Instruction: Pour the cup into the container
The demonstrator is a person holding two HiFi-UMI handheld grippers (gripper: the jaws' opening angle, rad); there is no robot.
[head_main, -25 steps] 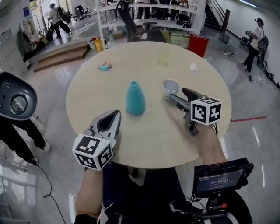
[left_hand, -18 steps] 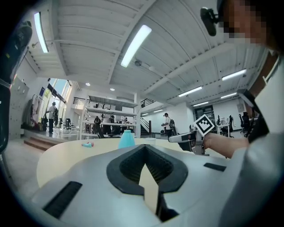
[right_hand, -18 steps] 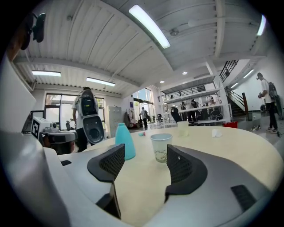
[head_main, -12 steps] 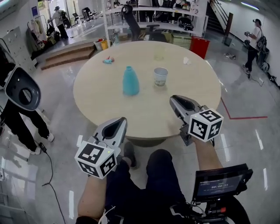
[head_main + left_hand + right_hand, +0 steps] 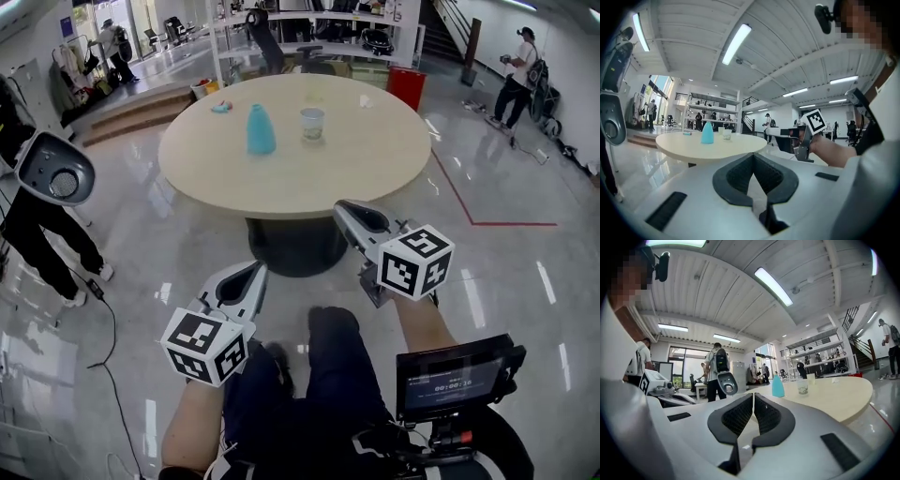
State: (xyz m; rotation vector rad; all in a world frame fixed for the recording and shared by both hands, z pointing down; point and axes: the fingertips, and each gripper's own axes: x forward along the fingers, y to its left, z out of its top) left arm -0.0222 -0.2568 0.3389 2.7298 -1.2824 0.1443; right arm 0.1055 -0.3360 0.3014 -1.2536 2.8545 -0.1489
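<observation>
We find the left tool closed and empty; the right tool has just been closing on nothing. Both hang well clear of the desk, where the cup stands beside the container: no pour under way, we judge.

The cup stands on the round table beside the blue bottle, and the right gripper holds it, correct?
Not holding it: the right gripper has just closed its fingers on nothing, far from the table. The cup does stand beside the blue bottle. The head view shows it.
</observation>
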